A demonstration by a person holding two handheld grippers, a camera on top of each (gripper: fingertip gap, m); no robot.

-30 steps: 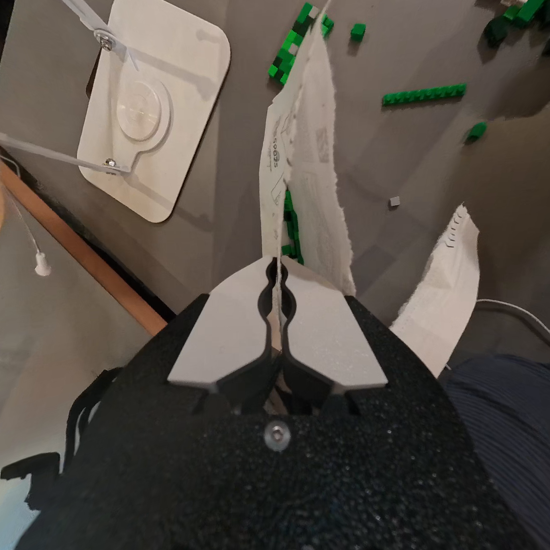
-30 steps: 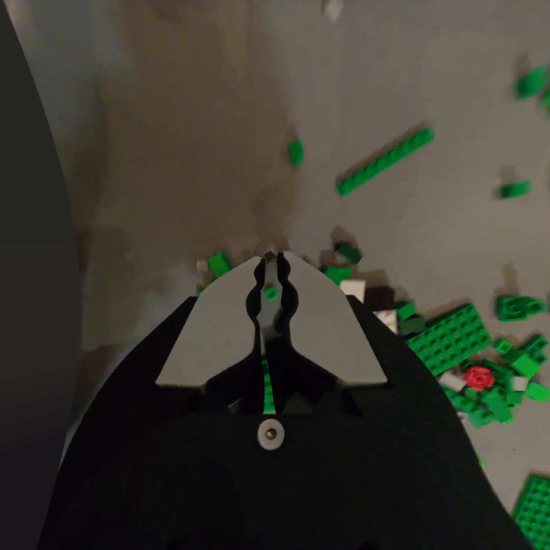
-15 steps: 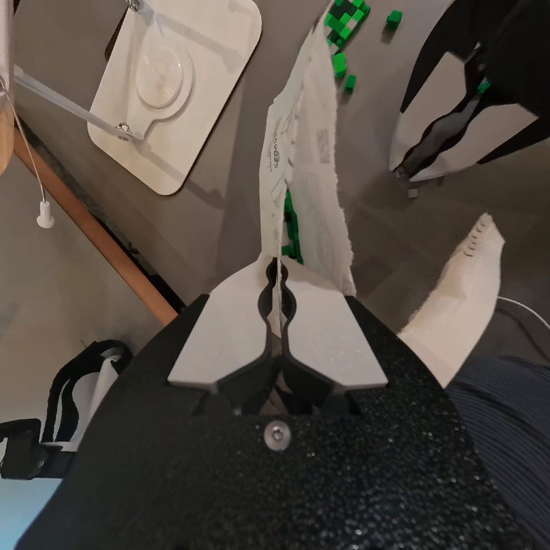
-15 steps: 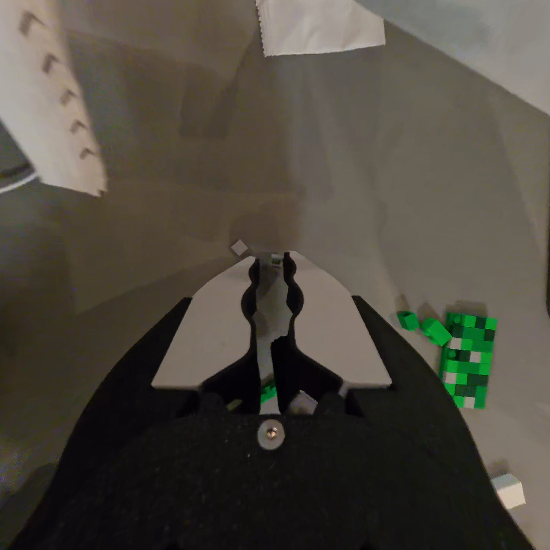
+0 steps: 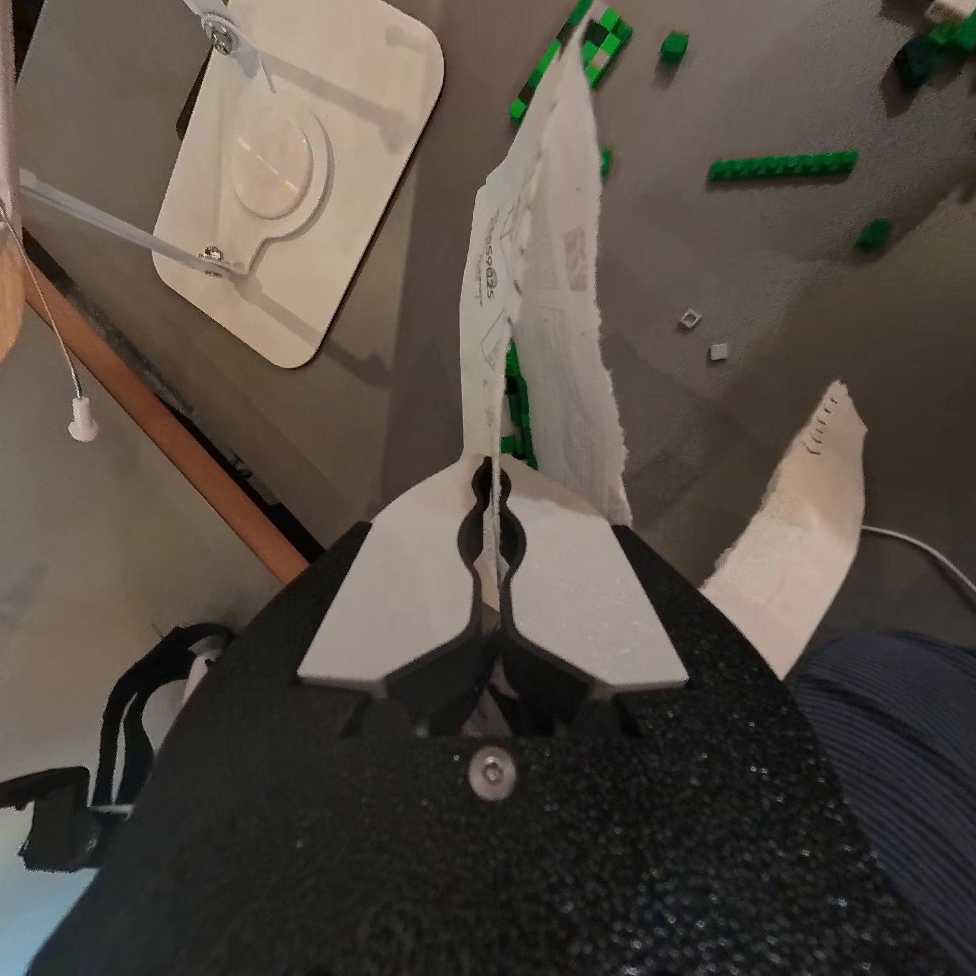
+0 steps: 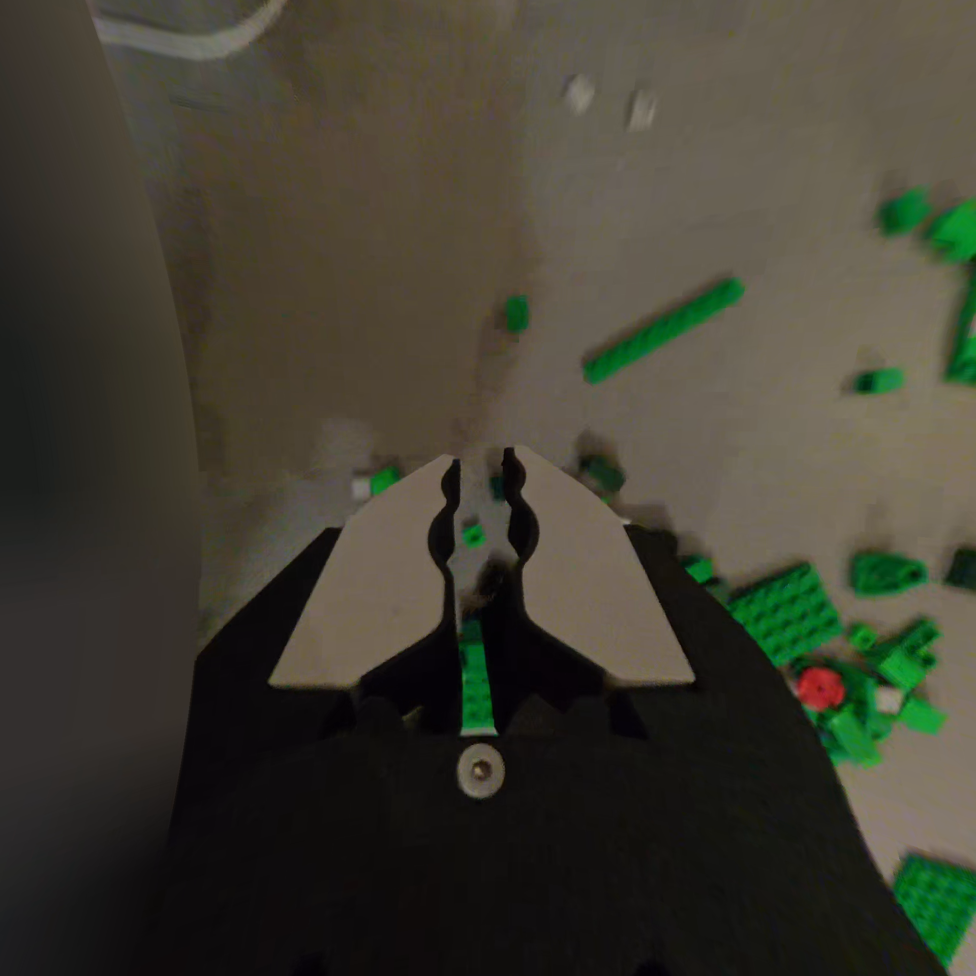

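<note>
Left tongs (image 5: 494,467): jaws pressed together, tips touching, pointed down and away. Right tongs (image 6: 481,457): jaws a bit apart w/ narrow gap, aimed downward.

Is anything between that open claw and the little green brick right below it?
Nothing visible. The right gripper hangs open over the table, and the small green brick shows through the gap between its fingers.

Two torn paper bags (image 5: 554,296), one white stand base (image 5: 296,179), one red round brick (image 6: 819,687), one long green plate (image 5: 781,165), many loose green bricks (image 6: 781,607)
</note>
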